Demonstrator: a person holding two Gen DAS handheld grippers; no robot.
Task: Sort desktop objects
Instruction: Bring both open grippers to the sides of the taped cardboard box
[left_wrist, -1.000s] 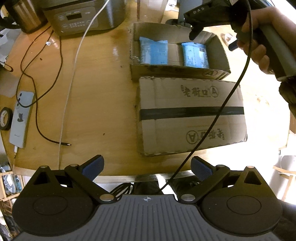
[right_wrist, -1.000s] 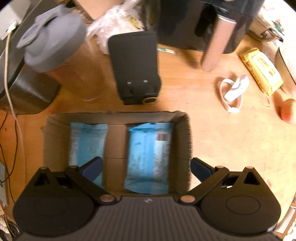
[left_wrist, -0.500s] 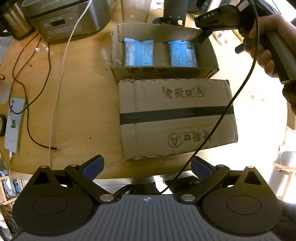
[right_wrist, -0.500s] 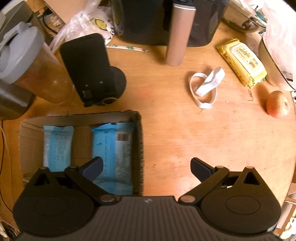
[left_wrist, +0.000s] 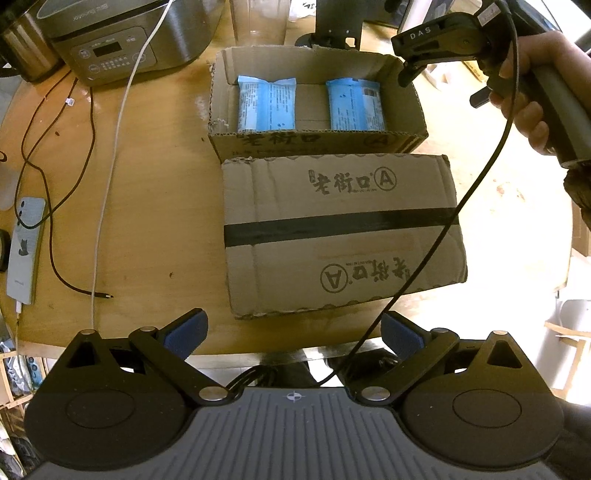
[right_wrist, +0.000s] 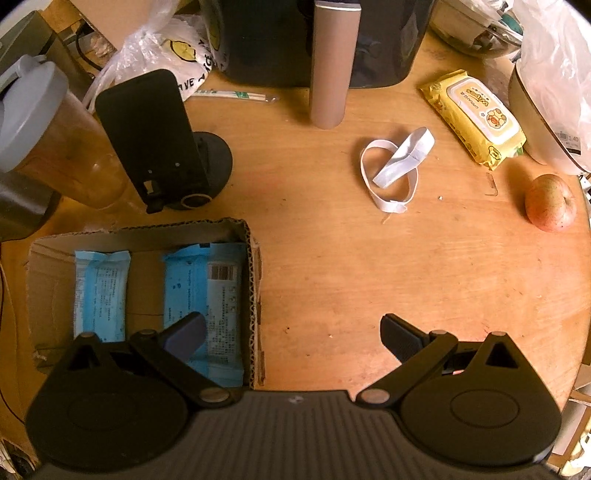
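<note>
An open cardboard box (left_wrist: 321, 142) (right_wrist: 255, 280) on the round wooden table holds two blue packets (left_wrist: 266, 101) (left_wrist: 354, 103), also seen in the right wrist view (right_wrist: 101, 291) (right_wrist: 210, 295). Its flap (left_wrist: 340, 232) lies flat in front. My left gripper (left_wrist: 293, 330) is open and empty over the table's near edge. My right gripper (right_wrist: 293, 332) (left_wrist: 417, 68) is open and empty, held by a hand above the box's right wall. On the table beyond lie a white elastic band (right_wrist: 397, 168), a yellow wipes pack (right_wrist: 474, 118) and an apple (right_wrist: 550, 203).
A phone stand (right_wrist: 159, 140), lidded cup (right_wrist: 48, 136), metal bottle (right_wrist: 332, 62) and dark appliance (right_wrist: 321, 37) crowd the back. At left lie a rice cooker (left_wrist: 125, 37), cables (left_wrist: 107, 177) and a phone (left_wrist: 24, 251).
My right gripper has swung right, from over the box to its right wall, bringing the band, wipes and apple into view. The left gripper has drifted left a little.
</note>
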